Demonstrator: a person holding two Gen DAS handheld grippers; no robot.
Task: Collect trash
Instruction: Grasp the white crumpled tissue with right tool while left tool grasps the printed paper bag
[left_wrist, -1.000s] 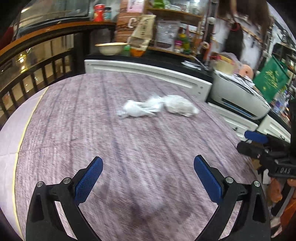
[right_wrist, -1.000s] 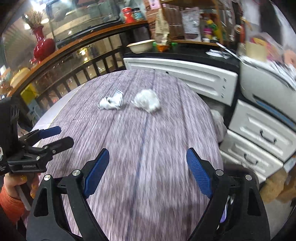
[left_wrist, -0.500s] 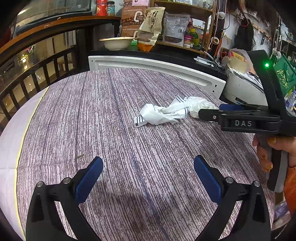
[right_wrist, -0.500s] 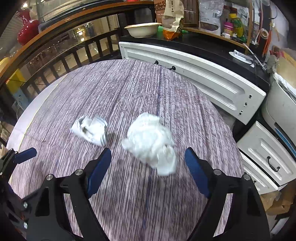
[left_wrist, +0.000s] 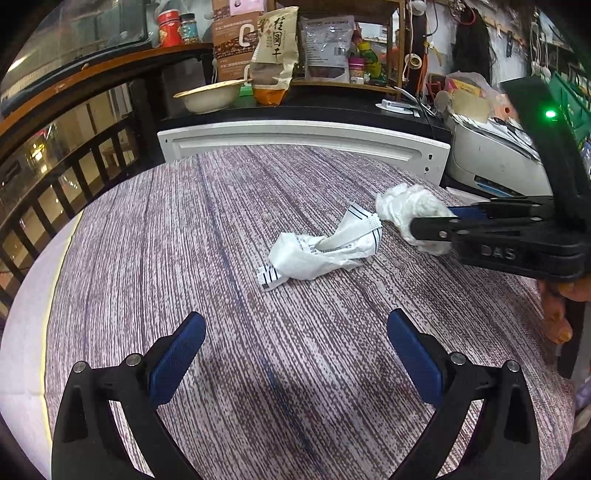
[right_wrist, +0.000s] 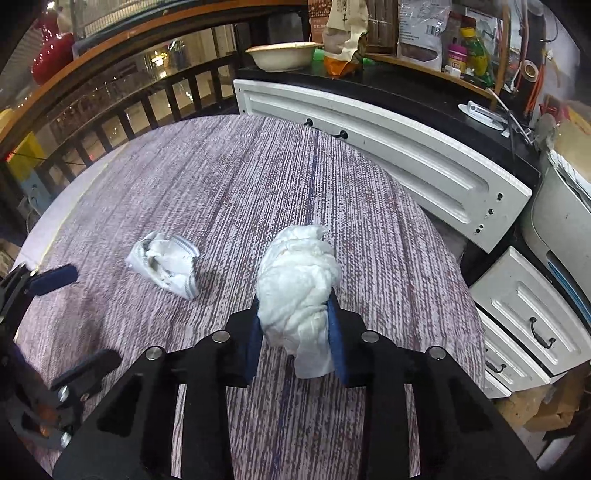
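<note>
On the purple-grey striped tablecloth (left_wrist: 184, 229) lie two pieces of trash. A crumpled white tissue wad (right_wrist: 295, 273) sits between the blue pads of my right gripper (right_wrist: 293, 306), whose jaws are closing; both pads press its sides. From the left wrist view the same tissue wad (left_wrist: 406, 203) shows at the right, with the right gripper (left_wrist: 436, 218) reaching in from that side. A crumpled white wrapper with black stripes (left_wrist: 325, 247) lies ahead of my left gripper (left_wrist: 295, 317), which is open and holds nothing. The wrapper (right_wrist: 166, 262) lies left of the tissue.
A white drawer front (right_wrist: 388, 147) borders the table's far side, white drawers (right_wrist: 524, 295) stand at the right, and a printer (left_wrist: 491, 162) beyond. A bowl (left_wrist: 207, 96) and snack bags sit on the dark counter. A dark railing (left_wrist: 55, 177) runs along the left.
My right gripper has come forward over the tissue wad and closed its wide jaws onto it. My left gripper has drawn nearer to the striped wrapper, still open.
</note>
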